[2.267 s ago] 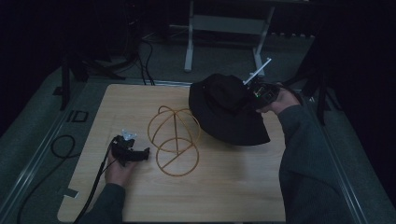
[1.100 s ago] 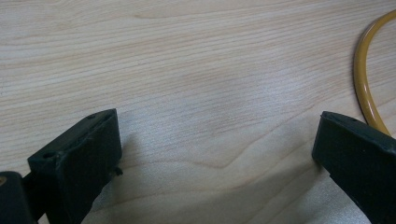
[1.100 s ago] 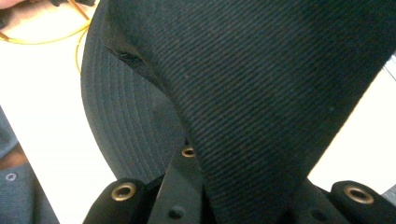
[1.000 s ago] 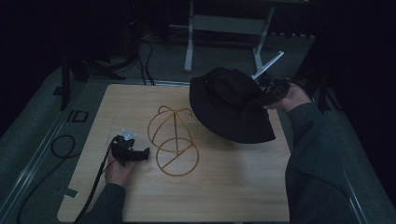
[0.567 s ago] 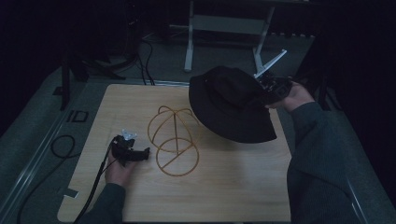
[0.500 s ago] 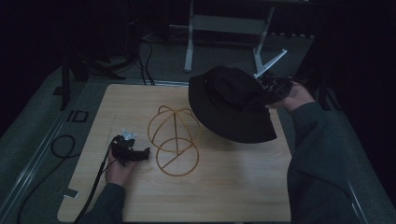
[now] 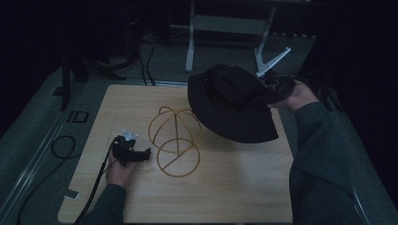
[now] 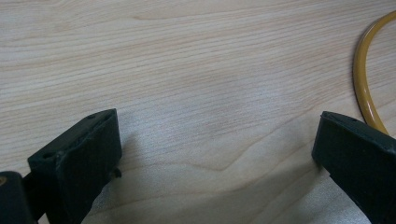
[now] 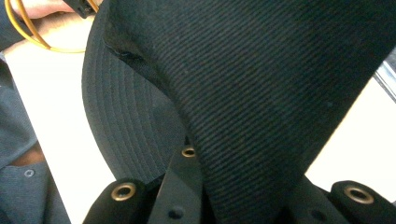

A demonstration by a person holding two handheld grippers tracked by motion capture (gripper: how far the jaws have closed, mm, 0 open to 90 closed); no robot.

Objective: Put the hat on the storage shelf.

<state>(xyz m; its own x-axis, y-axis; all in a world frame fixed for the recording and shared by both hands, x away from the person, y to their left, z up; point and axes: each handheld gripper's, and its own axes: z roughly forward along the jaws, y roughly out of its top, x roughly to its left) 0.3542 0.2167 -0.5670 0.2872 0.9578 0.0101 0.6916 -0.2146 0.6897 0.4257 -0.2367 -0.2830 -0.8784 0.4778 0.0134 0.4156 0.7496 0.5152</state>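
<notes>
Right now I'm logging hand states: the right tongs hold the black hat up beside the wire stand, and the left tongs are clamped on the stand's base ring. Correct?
Not quite. The left tongs are open and grip nothing; in the left gripper view the wire stand passes just beside one jaw. The right tongs do hold the black hat up beside the stand.

L gripper (image 7: pixel 146 153) low w/ jaws spread; R gripper (image 7: pixel 263 91) raised, jaws clamped.
</notes>
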